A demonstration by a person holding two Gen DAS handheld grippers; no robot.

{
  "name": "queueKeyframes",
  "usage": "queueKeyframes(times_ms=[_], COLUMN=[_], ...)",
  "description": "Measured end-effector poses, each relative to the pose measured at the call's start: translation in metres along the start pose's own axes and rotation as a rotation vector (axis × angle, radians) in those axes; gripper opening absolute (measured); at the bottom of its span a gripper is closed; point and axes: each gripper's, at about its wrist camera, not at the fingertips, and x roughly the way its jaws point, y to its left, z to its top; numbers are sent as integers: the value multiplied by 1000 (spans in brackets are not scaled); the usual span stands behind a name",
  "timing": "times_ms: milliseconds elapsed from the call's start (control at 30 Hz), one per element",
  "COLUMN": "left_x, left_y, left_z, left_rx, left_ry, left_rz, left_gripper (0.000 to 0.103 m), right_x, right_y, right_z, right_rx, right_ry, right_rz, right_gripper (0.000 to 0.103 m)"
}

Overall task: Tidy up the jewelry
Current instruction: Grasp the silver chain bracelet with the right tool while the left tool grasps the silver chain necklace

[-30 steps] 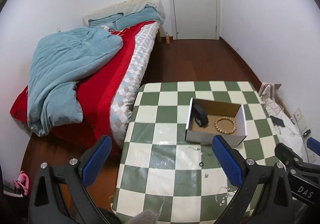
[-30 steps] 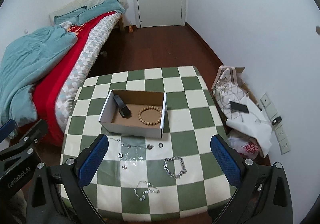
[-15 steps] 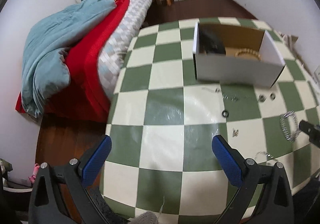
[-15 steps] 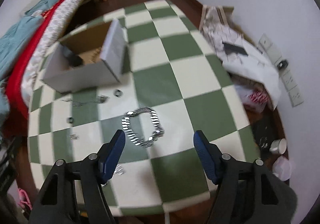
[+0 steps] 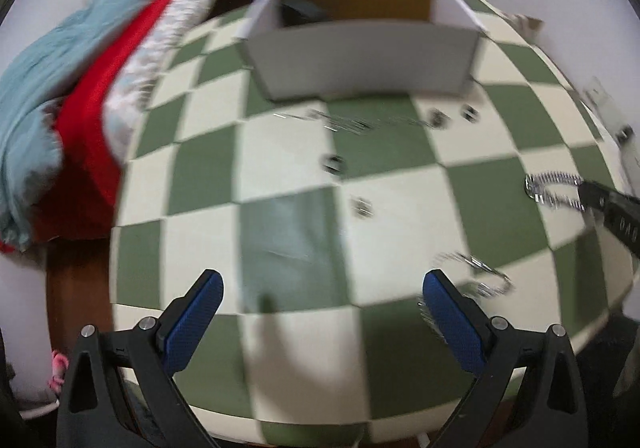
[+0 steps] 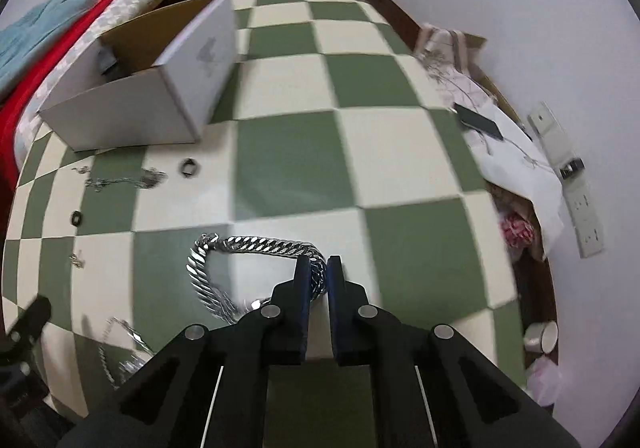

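Observation:
My right gripper [image 6: 318, 268] is shut on a thick silver chain bracelet [image 6: 224, 252] that lies on the green and cream checkered table [image 6: 300, 168]; the bracelet [image 5: 554, 190] and right gripper [image 5: 590, 194] also show at the right of the left wrist view. My left gripper [image 5: 320, 300] is open and empty, low over the table's near edge. An open white cardboard box [image 5: 360, 60] stands at the back, also in the right wrist view [image 6: 140, 88]. A thin chain [image 5: 360, 122], rings [image 6: 189, 167] and a second thin chain [image 5: 476, 272] lie loose on the table.
A bed with red and teal bedding [image 5: 60, 88] stands left of the table. A white bag with a phone on it [image 6: 500, 144] lies on the floor at the right, below wall sockets [image 6: 576, 184]. A cup [image 6: 540, 334] sits on the floor.
Both grippers have dropped closer to the table. My right gripper has closed from open onto the silver bracelet. The left gripper stays open.

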Motion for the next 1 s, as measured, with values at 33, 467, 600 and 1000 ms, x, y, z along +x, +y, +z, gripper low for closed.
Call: queueKeyframes(times_ms=[33,467,600,1000], left_x=[1,-7,-10,-38], left_y=[-8,-60,-68,9], left_z=[-2,-17,-15,17], left_rx=[22,164,182,1], left_ry=[6,-15,-9,-48], left_rz=[-12,-185,-182,-257], left_gripper=[102,15,2,2], right_x=[0,-4,-7,-49], right_y=[-9,-47,-44,-38], right_z=[-2,-9,-11,-6], right_rx=[22,73,71,111], right_ry=[7,23,24,-29], right_rz=[0,-23,-22,107], right_gripper=[8,8,8,7])
